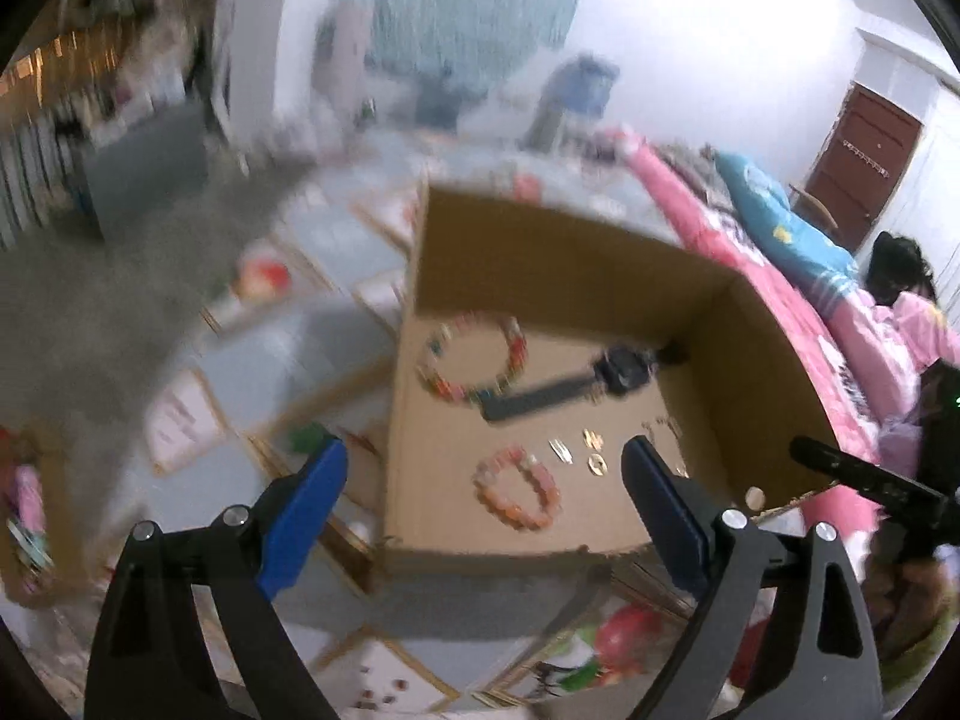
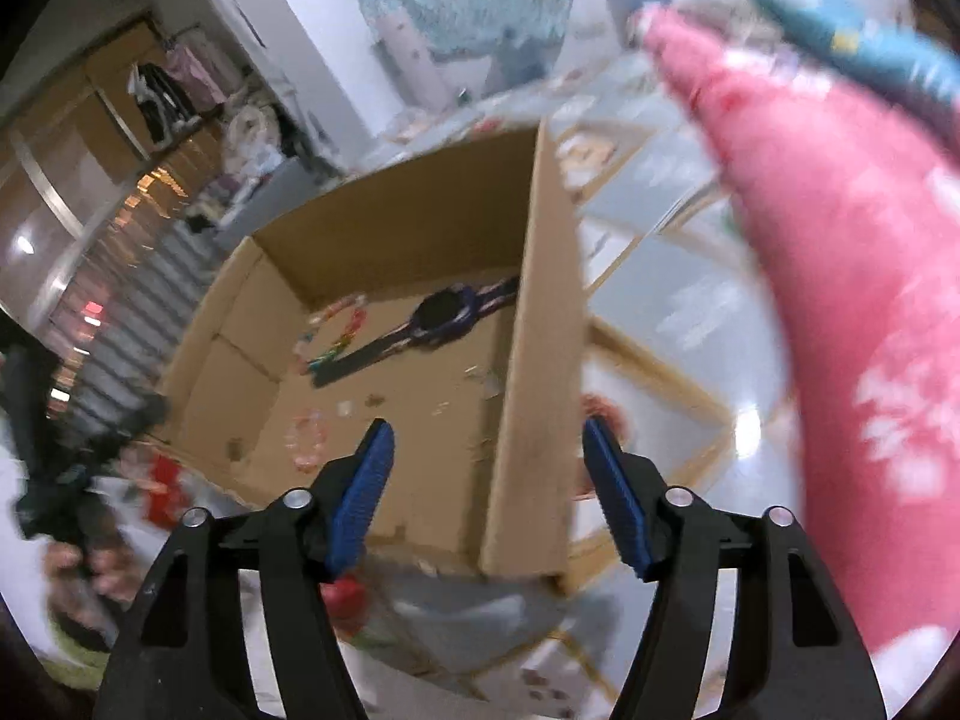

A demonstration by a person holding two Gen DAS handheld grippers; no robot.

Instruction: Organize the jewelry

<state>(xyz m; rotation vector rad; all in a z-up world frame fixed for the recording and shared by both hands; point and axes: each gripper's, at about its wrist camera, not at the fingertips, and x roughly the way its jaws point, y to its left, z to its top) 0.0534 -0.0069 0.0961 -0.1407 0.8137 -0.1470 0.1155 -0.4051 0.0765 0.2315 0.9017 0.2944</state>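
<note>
Left gripper [image 1: 483,474] wide open, empty, above the near edge of a cardboard box [image 1: 768,360]. Inside, ahead of the jaws: small bracelet [image 1: 517,495], larger bracelet [image 1: 474,357], watch [image 1: 621,375], gold earrings [image 1: 591,450]. Right gripper [image 2: 487,441] likewise open, empty, straddling the box's right wall without touching.

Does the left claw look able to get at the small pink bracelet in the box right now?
Probably yes. The left claw is open and empty above the open-topped box, and the pink bracelet lies bare on its floor nearest the claw with nothing over it.
</note>
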